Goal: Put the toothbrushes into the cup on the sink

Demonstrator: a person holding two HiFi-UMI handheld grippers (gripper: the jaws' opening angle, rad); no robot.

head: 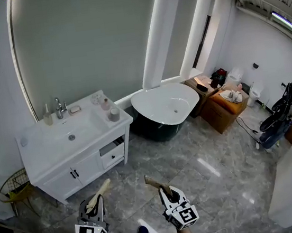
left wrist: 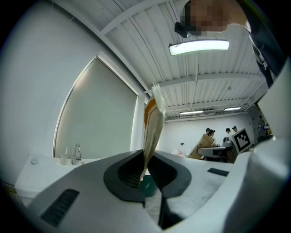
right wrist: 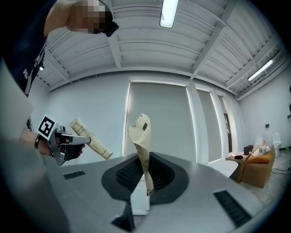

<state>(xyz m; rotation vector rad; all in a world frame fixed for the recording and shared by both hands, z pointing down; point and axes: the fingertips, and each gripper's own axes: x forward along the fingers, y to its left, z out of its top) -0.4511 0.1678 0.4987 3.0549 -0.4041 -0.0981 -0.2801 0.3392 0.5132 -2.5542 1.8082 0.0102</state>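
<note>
Grey marble floor, white bathtub near cardboard boxes, pale arched wall panel, ribbed ceiling, strip light.

We see matt beige paper round the left toothbrush and right toothbrush, a glossy marbled floor, a shiny metal tap.

two grippers, two wrapped toothbrushes, one cup, one sink, one bathtub

the white desk stands on the grey marbled floor, against the wall. a basin is sunk in its top, with a tap and a clear bottle behind it. a grey cup sits near the right edge, a pink bottle just behind it.
</note>
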